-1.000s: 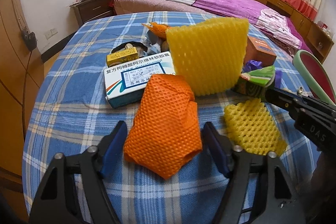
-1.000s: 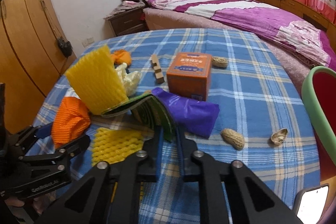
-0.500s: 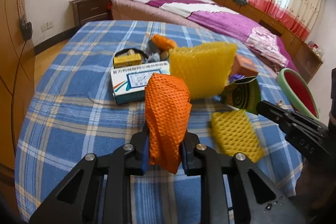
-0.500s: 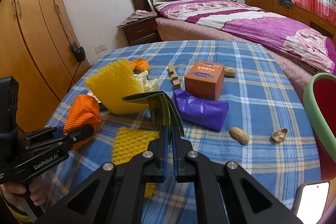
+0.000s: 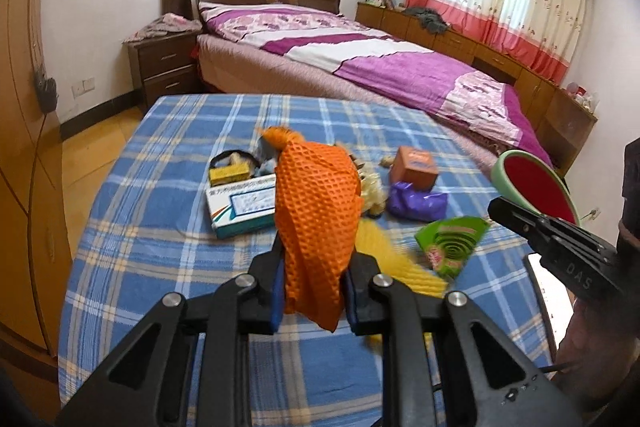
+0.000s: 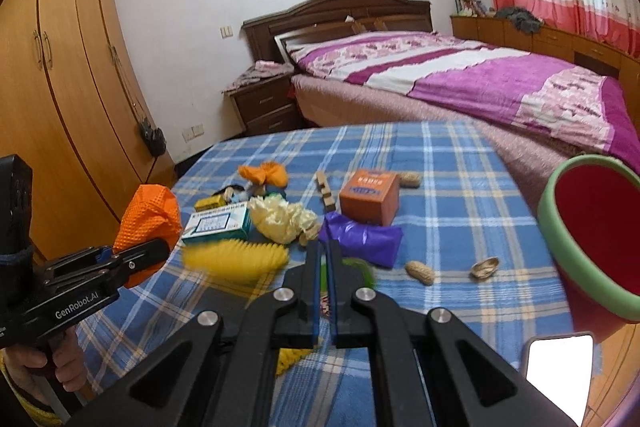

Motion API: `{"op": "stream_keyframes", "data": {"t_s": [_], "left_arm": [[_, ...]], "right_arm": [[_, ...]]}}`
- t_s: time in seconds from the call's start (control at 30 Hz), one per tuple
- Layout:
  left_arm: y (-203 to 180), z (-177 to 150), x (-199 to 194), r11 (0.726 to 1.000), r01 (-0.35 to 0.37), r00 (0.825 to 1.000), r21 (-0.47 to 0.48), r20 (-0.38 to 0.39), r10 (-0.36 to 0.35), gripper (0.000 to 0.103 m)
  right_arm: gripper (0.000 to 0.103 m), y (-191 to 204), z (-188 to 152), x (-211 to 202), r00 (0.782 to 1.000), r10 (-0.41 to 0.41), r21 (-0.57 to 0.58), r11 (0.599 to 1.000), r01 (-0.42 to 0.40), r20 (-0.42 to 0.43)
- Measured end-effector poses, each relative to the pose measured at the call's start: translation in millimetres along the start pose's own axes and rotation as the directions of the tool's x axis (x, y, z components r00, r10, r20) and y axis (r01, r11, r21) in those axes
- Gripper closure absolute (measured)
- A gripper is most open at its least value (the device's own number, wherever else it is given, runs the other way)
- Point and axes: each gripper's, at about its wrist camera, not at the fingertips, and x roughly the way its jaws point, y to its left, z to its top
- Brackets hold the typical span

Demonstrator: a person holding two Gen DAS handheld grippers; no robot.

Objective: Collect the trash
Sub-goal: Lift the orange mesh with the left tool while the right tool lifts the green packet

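Observation:
My left gripper [image 5: 314, 269] is shut on an orange foam net [image 5: 316, 211] and holds it above the blue plaid table [image 5: 160, 227]; the net also shows in the right wrist view [image 6: 150, 219]. My right gripper [image 6: 325, 259] is shut on a green mosquito-coil box [image 5: 452, 239], whose edge barely shows between the fingers [image 6: 360, 267]. A yellow foam net [image 6: 236, 259] is blurred just above the cloth. A red bin with a green rim [image 6: 592, 235] stands at the table's right edge.
On the table lie a white and teal medicine box [image 6: 218, 227], an orange carton [image 6: 370, 195], a purple bag [image 6: 362, 237], crumpled yellow paper [image 6: 284, 219], peanuts [image 6: 420, 271] and a shell [image 6: 485, 267]. A bed stands behind, a wardrobe at left.
My left gripper closed on the orange net and lifted it. My right gripper lifted the green box, and the large yellow net that leaned on it has dropped toward the table.

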Motion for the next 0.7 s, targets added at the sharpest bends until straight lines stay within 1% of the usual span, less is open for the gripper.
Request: {"op": "stream_keyframes", "data": {"t_s": [0.07, 0.17, 0.2, 0.23, 0.27, 0.3, 0.33, 0.43, 0.53, 0.67, 0.7], "left_arm": [[-4, 0, -3, 1.0, 0.003, 1.0, 0.005, 0.004, -0.003, 0.08], [-6, -2, -5, 1.0, 0.004, 1.0, 0.002, 0.0, -0.004, 0.08], [-6, -3, -4, 1.0, 0.001, 1.0, -0.002, -0.003, -0.001, 0.08], [-6, -4, -4, 1.0, -0.001, 1.0, -0.006, -0.007, 0.001, 0.08], [-6, -6, -3, 1.0, -0.002, 1.0, -0.011, -0.013, 0.002, 0.08], [-6, -7, -2, 1.0, -0.003, 1.0, -0.015, -0.018, 0.003, 0.08], [-5, -8, -1, 1.0, -0.005, 1.0, -0.019, -0.022, 0.004, 0.08], [-4, -11, 0, 1.0, -0.015, 1.0, -0.019, -0.026, 0.015, 0.08], [-3, -13, 4, 1.0, -0.02, 0.999, -0.021, -0.035, 0.019, 0.08], [-4, -16, 8, 1.0, -0.018, 0.999, -0.026, -0.049, 0.017, 0.08], [-4, -17, 10, 0.999, -0.016, 0.999, -0.028, -0.052, 0.015, 0.08]], "right_arm": [[0.099, -1, -2, -2, 1.0, 0.005, -0.017, 1.0, -0.006, -0.016], [0.098, -2, -9, -1, 0.998, -0.017, -0.029, 0.999, 0.015, -0.053], [0.095, -2, -12, 0, 0.998, -0.028, -0.027, 0.999, 0.026, -0.059], [0.085, -4, -15, 1, 0.997, -0.039, -0.024, 0.999, 0.038, -0.068], [0.078, -5, -17, 0, 0.996, -0.042, -0.025, 0.999, 0.04, -0.074], [0.064, -7, -19, 1, 0.996, -0.052, -0.024, 0.998, 0.05, -0.078], [0.053, -9, -20, 1, 0.995, -0.067, -0.02, 0.998, 0.066, -0.075], [0.038, -17, -22, 4, 0.991, -0.099, -0.004, 0.995, 0.099, -0.088], [0.036, -27, -25, 12, 0.986, -0.114, 0.021, 0.993, 0.117, -0.125], [0.036, -35, -30, 28, 0.976, -0.1, 0.074, 0.99, 0.116, -0.194], [0.033, -36, -31, 31, 0.975, -0.09, 0.09, 0.99, 0.11, -0.205]]}}
